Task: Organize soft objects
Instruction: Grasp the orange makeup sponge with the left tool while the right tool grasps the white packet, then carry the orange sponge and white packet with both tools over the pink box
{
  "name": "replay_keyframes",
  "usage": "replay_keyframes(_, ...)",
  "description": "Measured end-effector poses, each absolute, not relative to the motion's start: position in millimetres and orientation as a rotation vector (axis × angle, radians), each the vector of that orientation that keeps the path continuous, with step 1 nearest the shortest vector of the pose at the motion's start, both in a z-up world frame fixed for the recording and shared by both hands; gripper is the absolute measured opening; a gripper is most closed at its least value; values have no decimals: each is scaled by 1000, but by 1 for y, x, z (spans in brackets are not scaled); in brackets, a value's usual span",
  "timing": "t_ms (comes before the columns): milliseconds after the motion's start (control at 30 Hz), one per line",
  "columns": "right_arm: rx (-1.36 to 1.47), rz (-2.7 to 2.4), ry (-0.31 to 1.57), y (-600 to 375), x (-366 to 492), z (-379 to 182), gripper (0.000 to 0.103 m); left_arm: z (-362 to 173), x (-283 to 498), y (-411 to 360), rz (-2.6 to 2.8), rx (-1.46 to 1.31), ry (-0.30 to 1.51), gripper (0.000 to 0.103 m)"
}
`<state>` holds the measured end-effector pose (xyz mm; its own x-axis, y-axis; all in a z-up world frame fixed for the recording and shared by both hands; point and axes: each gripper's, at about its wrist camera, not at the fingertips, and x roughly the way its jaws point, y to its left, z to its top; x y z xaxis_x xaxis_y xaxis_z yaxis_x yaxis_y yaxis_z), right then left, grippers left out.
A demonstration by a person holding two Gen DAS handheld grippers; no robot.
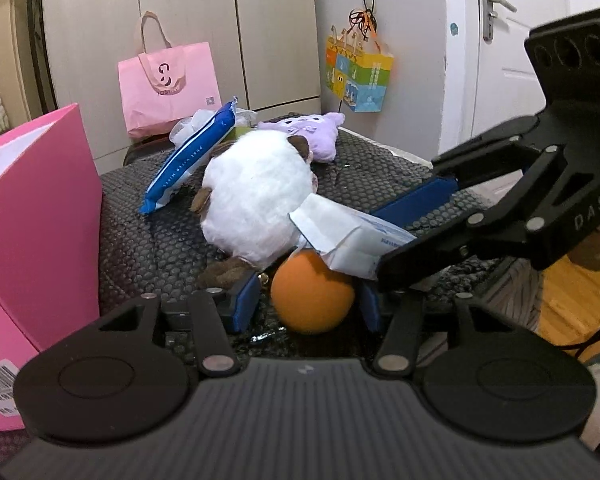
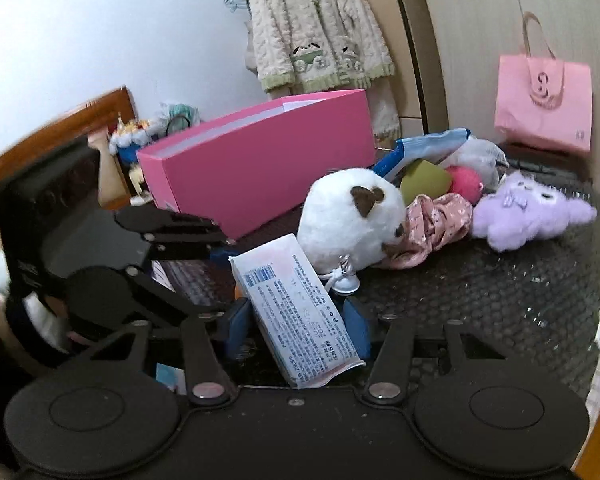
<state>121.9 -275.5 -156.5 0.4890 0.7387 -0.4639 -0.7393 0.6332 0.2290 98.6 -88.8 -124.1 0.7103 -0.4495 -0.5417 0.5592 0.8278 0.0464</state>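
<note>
An orange ball (image 1: 312, 294) lies on the dark dotted mat (image 1: 148, 240), between the blue pads of my left gripper (image 1: 310, 300). The right pad is at the ball's side and a thin gap shows on the left. Just above the ball, my right gripper (image 2: 300, 332) is shut on a white tissue pack (image 2: 296, 312), which is also visible from the left wrist (image 1: 352, 236). A round white plush (image 1: 256, 204) lies right behind both, and a purple plush (image 2: 528, 216) lies farther back.
An open pink box (image 2: 260, 168) stands at the mat's left side. Behind the white plush lie a blue wipes pack (image 1: 192, 156), a floral cloth (image 2: 440, 224), a green ball (image 2: 424, 180) and a pink ball (image 2: 466, 182). A pink bag (image 1: 168, 84) leans on the wardrobe.
</note>
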Motion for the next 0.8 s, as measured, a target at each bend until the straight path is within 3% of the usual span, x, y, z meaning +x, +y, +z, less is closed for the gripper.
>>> replay_keyframes(67,-6,881,570,-274,117,-156,56,-124,99,-87,-569,183,549,39)
replay_keyframes(367,-28,661,637,-278,115,-150,49,-121,106,-79,-501,122,578,39)
replay_keyframes(667,-151,703,620,-260,117,-164,57,-124,106,-77,-457,75,599,39)
replay_keyframes(800,-121,669,629,-263,113,-161,46,-120,106,-74,-446,39,623,38)
